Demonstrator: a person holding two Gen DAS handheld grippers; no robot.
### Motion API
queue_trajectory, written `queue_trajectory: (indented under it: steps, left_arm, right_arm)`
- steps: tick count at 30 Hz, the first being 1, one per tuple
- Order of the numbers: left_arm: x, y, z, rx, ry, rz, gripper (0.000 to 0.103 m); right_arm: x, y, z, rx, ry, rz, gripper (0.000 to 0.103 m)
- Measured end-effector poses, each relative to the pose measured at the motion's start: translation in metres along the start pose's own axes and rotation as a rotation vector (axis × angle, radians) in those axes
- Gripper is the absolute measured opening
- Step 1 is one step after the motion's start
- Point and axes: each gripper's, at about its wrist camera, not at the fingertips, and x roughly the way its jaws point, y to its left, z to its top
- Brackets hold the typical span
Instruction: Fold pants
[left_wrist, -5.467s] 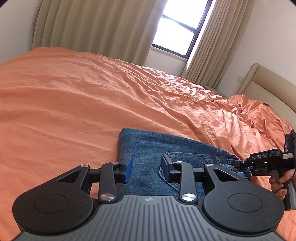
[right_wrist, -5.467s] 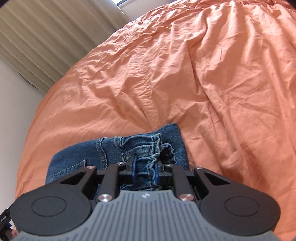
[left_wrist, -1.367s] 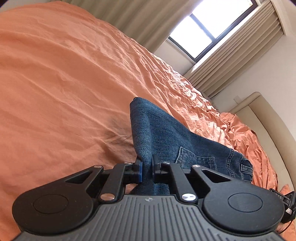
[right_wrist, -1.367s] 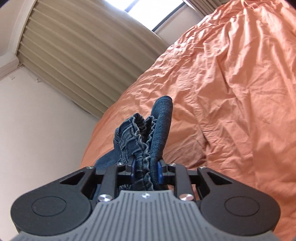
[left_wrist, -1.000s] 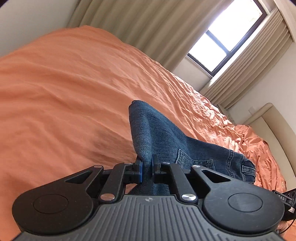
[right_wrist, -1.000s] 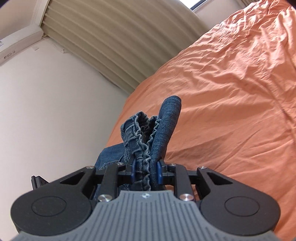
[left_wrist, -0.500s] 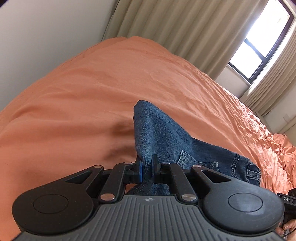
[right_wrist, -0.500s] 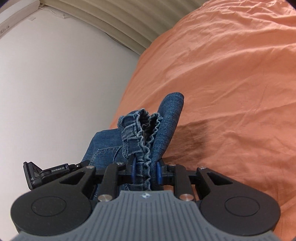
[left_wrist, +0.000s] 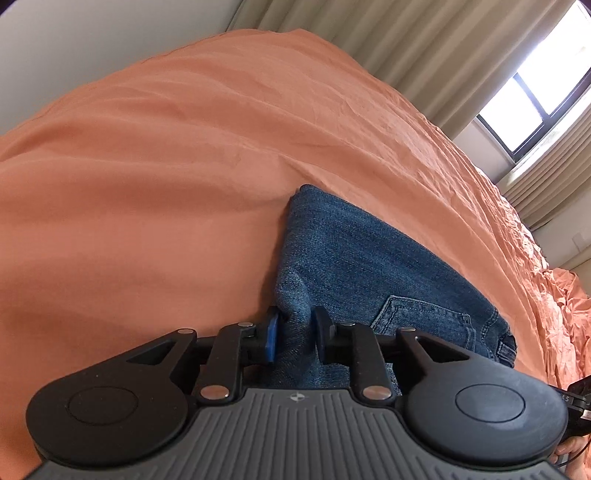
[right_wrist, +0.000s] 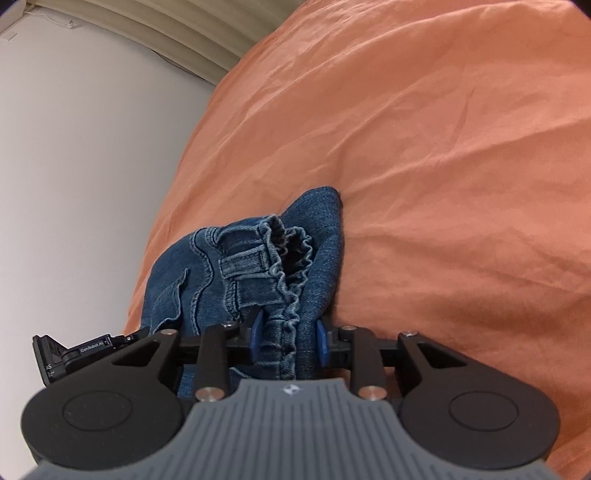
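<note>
The folded pants (left_wrist: 354, 266) lay on the bed (left_wrist: 147, 192), running from lower centre toward right, denim between the opening jaws of left gripper (left_wrist: 294, 334) and right gripper (right_wrist: 287, 338).

- Near edge of jeans (left_wrist: 354, 258) is hidden behind gripper bodies in both views.
- Hand (left_wrist: 567, 448) is cut off at frame corner.
</note>
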Motion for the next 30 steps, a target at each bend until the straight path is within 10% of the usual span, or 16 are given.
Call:
queue_trajectory:
  steps: [10,15,30]
  left_arm:
    - [-0.088,-0.041,-0.042,0.24,-0.096,0.111,0.027]
    - [-0.096,-0.053,-0.08,0.279,-0.119,0.164,0.027]
    - [-0.057,-0.047,-0.117,0.281,-0.089,0.294,0.025]
  right_arm:
    - [-0.07,0.085,-0.043,-0.457,-0.217,-0.179,0.035]
    - [-0.054,0.11,-0.077,-0.602,-0.187,-0.234,0.034]
    - [-0.01,0.081,-0.084,-0.566,-0.085,-0.314,0.036]
